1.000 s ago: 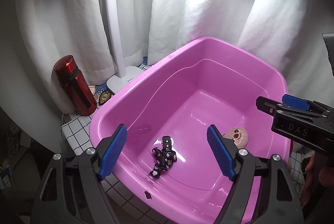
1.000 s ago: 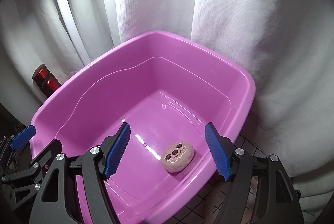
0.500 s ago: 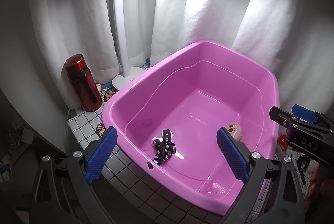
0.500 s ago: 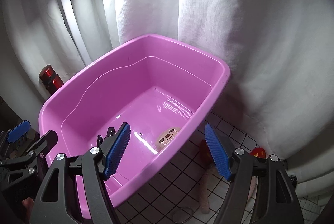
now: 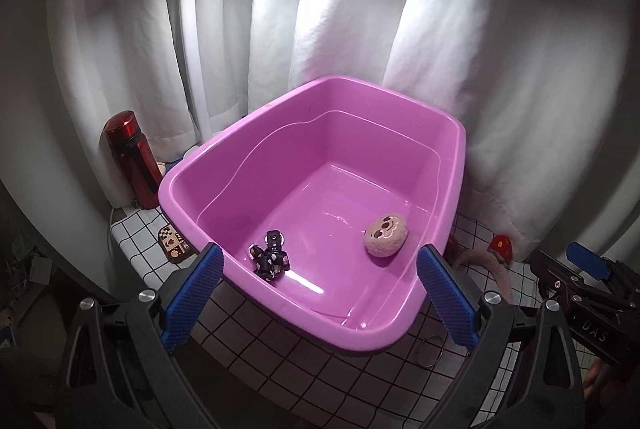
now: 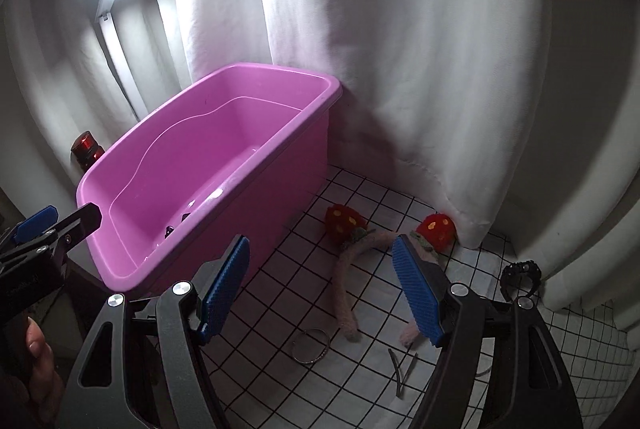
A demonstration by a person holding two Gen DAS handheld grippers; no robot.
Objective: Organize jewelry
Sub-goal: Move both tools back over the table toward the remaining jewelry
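The glossy pink plastic tub (image 5: 432, 133) on the white, black-gridded tabletop (image 6: 360, 201) already holds a black beaded bracelet (image 5: 270, 256) near its front-left corner and a round beige plush face charm (image 5: 386, 235) toward its right wall. The left gripper (image 5: 318, 291) hovers over the tub's near rim with its blue pads spread wide and nothing between them. The right gripper (image 6: 320, 289) stands half open and empty above the tabletop to the right of the tub, where the remaining pieces lie: a thin silver bangle (image 6: 310, 345), a fuzzy pink headband with two red strawberry ends (image 6: 346, 293), a bent metal hair clip (image 6: 402, 369) and a black studded ring (image 6: 520, 275). The next step looks like a pickup from this loose group, likely by the right gripper. The bangle lies flat, so the pads would do best to come down steeply astride one side of the hoop and close on the wire. The headband is soft and long; gripping near its middle should keep the ends from dragging the other pieces.
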